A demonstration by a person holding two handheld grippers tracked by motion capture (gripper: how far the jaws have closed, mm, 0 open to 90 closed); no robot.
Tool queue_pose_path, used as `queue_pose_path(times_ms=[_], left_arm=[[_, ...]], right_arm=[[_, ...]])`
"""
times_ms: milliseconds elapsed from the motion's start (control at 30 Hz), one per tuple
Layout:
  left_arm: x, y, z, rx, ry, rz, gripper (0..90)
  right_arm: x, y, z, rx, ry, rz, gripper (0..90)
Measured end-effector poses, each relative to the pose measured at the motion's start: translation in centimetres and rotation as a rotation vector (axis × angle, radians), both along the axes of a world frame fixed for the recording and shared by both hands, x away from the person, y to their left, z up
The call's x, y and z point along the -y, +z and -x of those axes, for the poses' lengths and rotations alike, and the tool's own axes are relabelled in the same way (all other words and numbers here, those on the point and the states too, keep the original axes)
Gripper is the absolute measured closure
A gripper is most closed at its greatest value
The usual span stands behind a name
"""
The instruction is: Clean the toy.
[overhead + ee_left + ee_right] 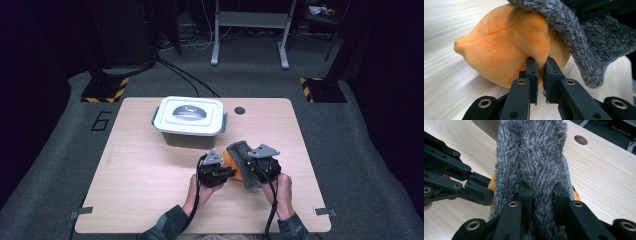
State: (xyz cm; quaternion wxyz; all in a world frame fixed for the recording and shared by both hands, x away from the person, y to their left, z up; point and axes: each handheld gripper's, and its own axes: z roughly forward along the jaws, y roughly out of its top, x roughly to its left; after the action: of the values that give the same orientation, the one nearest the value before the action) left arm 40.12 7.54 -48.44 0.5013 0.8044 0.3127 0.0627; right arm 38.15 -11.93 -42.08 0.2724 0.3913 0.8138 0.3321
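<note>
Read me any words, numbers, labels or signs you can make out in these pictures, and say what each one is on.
"6": a large dark numeral on the grey floor, left of the wooden table.
No readable text on the white-lidded box, the orange plush toy, the grey fuzzy cloth or either gripper.
The black-and-yellow striped floor plates carry hazard stripes, no lettering.

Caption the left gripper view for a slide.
Left hand-held gripper pinches an orange plush lemon while a grey fuzzy cloth drapes over it.
</note>
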Motion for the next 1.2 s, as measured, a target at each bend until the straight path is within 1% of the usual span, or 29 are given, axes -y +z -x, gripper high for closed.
queue_pose_path(times_ms=[67, 100, 133, 167, 200, 233, 267, 300, 333, 367, 400, 433, 500, 533, 567, 600, 667, 733, 800, 867, 900, 967, 1033, 1200], left_arm=[[0.0, -0.1, 0.1, 0.028, 0.000, -0.025, 78.9], [0.0, -0.1, 0.1, 0.042, 0.002, -0.030, 76.6], [0.0, -0.2, 0.1, 0.056, 0.002, -0.038, 73.6], [0.0, -0.2, 0.0, 0.062, -0.001, -0.048, 70.1], [-0.1, -0.2, -0.1, 0.071, -0.010, -0.051, 66.4], [0.0, -0.2, -0.1, 0.085, -0.017, -0.053, 62.6], [0.1, -0.3, -0.1, 0.100, -0.004, -0.077, 60.5], [0.1, -0.3, -0.2, 0.105, -0.008, -0.083, 58.3], [0.2, -0.3, -0.2, 0.119, -0.015, -0.089, 57.9], [0.3, -0.4, -0.3, 0.133, -0.014, -0.097, 58.0], [0.4, -0.4, -0.3, 0.139, -0.023, -0.106, 59.9], [0.5, -0.5, -0.3, 0.152, -0.020, -0.102, 65.0], [0.5, -0.5, -0.3, 0.150, -0.027, -0.111, 75.2], [0.6, -0.6, -0.3, 0.153, -0.013, -0.106, 78.0], [0.5, -0.5, -0.3, 0.140, -0.015, -0.106, 80.2], [0.6, -0.6, -0.3, 0.141, -0.004, -0.100, 81.5], [0.6, -0.5, -0.3, 0.127, -0.003, -0.100, 82.5], [0.6, -0.5, -0.3, 0.119, 0.003, -0.090, 82.6], [0.5, -0.5, -0.3, 0.122, 0.004, -0.096, 82.7], [0.4, -0.6, -0.4, 0.107, 0.004, -0.079, 82.7], [0.4, -0.6, -0.4, 0.105, 0.004, -0.076, 82.6], [0.4, -0.6, -0.4, 0.104, 0.006, -0.071, 82.6], [0.4, -0.7, -0.5, 0.104, 0.007, -0.066, 82.6], [0.3, -0.7, -0.6, 0.095, 0.009, -0.058, 82.5]], right_arm=[[0.1, -0.1, -0.2, -0.010, 0.005, -0.010, 74.3], [0.2, -0.2, -0.4, -0.022, 0.009, -0.015, 74.3], [0.2, -0.3, -0.5, -0.023, 0.003, -0.024, 74.3], [0.4, -0.3, -0.7, -0.023, 0.009, -0.022, 74.4], [0.4, -0.4, -0.8, -0.033, -0.001, -0.035, 74.3], [0.5, -0.4, -0.9, -0.026, 0.008, -0.035, 74.3], [0.5, -0.4, -1.0, -0.031, 0.007, -0.037, 74.3], [0.5, -0.4, -1.1, -0.040, 0.007, -0.044, 74.4], [0.4, -0.4, -1.1, -0.045, -0.001, -0.051, 74.3], [0.4, -0.5, -1.1, -0.043, -0.003, -0.046, 74.4], [0.4, -0.5, -1.2, -0.042, 0.002, -0.042, 74.3], [0.4, -0.5, -1.2, -0.048, 0.001, -0.043, 74.4], [0.4, -0.6, -1.3, -0.039, 0.000, -0.041, 74.4], [0.4, -0.5, -1.3, -0.040, 0.001, -0.041, 74.4], [0.4, -0.6, -1.4, -0.033, 0.002, -0.038, 74.4], [0.5, -0.5, -1.3, -0.032, 0.005, -0.036, 74.3], [0.6, -0.5, -1.2, -0.034, -0.004, -0.043, 74.3], [0.9, -0.5, -1.2, -0.031, -0.001, -0.047, 74.3], [1.3, -0.5, -1.1, -0.025, -0.012, -0.040, 74.3], [1.9, -0.7, -1.1, -0.028, -0.028, -0.050, 74.3], [2.3, -0.8, -1.1, -0.028, -0.044, -0.054, 74.2], [2.9, -0.9, -1.1, -0.029, -0.050, -0.051, 74.2], [3.5, -1.1, -1.2, -0.035, -0.072, -0.057, 74.2], [5.0, -1.8, -1.5, -0.060, -0.124, -0.060, 74.1]])
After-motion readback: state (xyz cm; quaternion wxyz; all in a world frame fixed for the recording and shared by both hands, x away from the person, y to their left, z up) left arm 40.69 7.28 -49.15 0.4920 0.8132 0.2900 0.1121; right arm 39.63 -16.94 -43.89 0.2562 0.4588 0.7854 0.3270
